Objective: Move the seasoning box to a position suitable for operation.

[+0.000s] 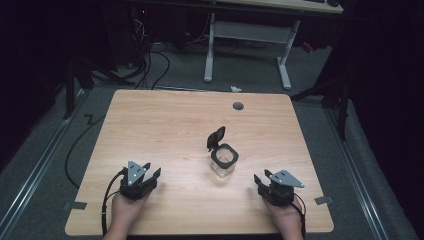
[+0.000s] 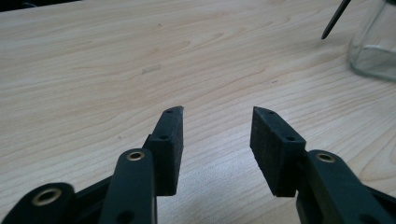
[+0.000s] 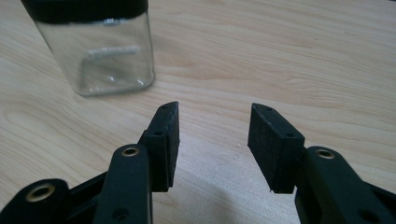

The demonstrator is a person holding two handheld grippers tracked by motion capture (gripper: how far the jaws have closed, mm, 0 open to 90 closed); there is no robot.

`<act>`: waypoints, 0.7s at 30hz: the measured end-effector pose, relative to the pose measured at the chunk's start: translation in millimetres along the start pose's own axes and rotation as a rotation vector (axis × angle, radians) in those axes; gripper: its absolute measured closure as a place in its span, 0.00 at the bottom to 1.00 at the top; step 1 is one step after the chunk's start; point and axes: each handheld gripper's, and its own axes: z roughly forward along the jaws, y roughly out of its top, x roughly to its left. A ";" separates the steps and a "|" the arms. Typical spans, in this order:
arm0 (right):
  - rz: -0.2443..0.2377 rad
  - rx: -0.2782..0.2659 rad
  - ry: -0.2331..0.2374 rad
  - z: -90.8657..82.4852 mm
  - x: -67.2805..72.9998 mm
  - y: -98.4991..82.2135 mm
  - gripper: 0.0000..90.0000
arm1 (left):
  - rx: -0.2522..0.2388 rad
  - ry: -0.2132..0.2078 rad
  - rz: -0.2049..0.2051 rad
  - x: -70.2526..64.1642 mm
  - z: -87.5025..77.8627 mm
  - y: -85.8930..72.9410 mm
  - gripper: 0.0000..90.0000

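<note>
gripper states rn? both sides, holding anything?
Left gripper: open, holding nothing, over bare table.
Right gripper: open, holding nothing; the clear jar stands apart from it, lid flipped up.

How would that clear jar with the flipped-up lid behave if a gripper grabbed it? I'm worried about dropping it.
The jar looks like smooth clear glass or hard plastic, so it may slip between the pads and could crack if dropped. It seems empty, so probably light. Its squarish body shouldn't roll, but the open lid standing to one side might wobble or snag.
</note>
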 end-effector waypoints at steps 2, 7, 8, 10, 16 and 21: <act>0.025 -0.004 0.008 -2.3 -4.2 -3.1 0.61 | 0.002 -0.009 0.001 -1.4 -1.8 -0.3 0.61; 0.079 -0.006 0.001 -2.3 -16.8 -5.2 0.60 | 0.011 -0.027 0.006 -4.9 -2.3 0.5 0.61; 0.078 -0.008 -0.003 -2.2 -17.9 -5.4 0.60 | 0.018 -0.028 0.010 -4.8 -2.3 0.0 0.60; 0.085 -0.005 -0.011 -2.2 -20.2 -6.5 0.59 | 0.027 -0.032 0.009 -4.9 -2.1 -1.0 0.60; 0.093 -0.004 -0.026 -2.8 -24.1 -8.3 0.55 | 0.035 -0.042 0.017 -6.5 -2.6 -1.6 0.59; 0.100 -0.009 -0.001 -2.1 -25.4 -7.3 0.58 | 0.028 -0.035 0.002 -4.2 -3.3 0.5 0.59</act>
